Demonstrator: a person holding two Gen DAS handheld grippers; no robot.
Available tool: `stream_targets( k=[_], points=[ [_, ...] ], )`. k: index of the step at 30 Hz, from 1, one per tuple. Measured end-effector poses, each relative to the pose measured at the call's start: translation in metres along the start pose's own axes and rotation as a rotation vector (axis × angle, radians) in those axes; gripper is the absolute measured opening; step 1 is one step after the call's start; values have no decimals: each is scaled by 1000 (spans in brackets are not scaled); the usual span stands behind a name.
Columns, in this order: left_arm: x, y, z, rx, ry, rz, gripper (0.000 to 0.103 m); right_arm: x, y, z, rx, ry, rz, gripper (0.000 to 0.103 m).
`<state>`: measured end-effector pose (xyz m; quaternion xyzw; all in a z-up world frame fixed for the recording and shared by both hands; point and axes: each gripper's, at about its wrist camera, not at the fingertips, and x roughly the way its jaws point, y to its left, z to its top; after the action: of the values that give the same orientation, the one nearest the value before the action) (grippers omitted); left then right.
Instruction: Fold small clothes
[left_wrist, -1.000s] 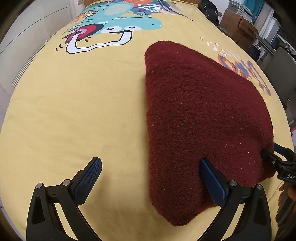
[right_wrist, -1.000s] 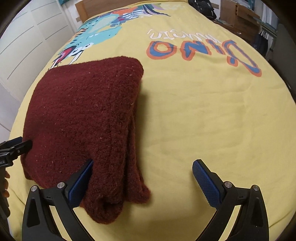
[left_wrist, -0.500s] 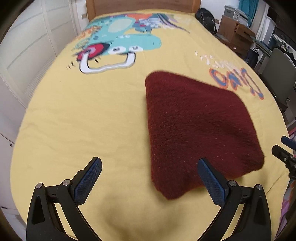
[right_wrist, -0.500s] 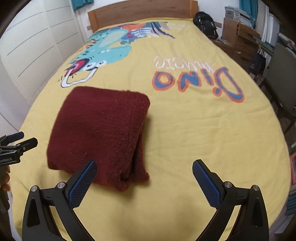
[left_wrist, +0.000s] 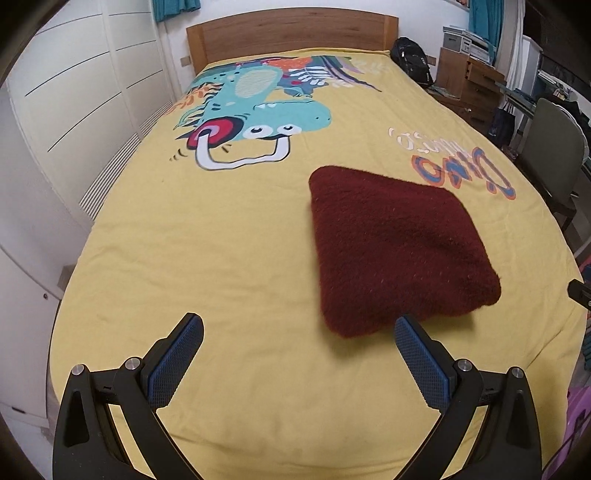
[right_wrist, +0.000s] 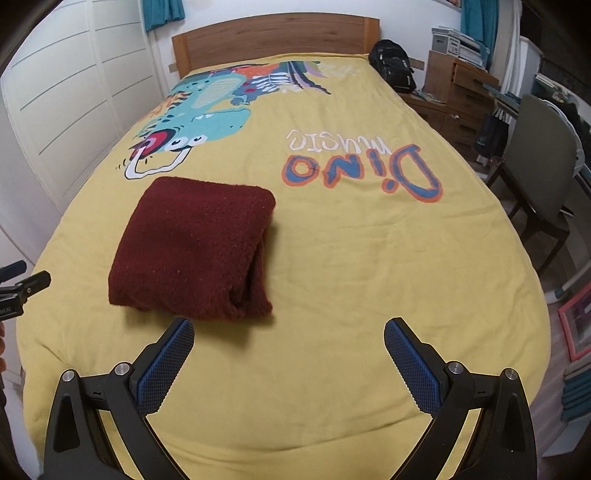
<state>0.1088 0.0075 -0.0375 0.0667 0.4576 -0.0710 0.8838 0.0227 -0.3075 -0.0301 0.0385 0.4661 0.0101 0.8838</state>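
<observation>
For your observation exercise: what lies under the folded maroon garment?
The garment rests on the yellow bedspread. The patch directly beneath it is covered, so anything there cannot be seen.

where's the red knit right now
The folded red knit lies on the yellow bedspread, left of centre in the right wrist view, just below the dinosaur print and clear of both open grippers.

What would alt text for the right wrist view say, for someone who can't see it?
A dark red knitted garment, folded into a thick square, lies on a yellow dinosaur-print bedspread. The open right claw is in the foreground short of it, holding nothing. The left claw's tip shows at the left edge, and a wooden headboard stands beyond.
</observation>
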Motion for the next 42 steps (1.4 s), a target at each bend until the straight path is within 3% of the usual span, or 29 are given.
stream_targets(
  k=[9, 42],
  points=[
    [-2, 16, -10, -46, 21, 19, 102, -8, 0, -8, -4, 10, -11, 103],
    [-5, 36, -21, -56, 26, 50, 102, -2, 7, -16, -36, 51, -18, 103]
  ],
)
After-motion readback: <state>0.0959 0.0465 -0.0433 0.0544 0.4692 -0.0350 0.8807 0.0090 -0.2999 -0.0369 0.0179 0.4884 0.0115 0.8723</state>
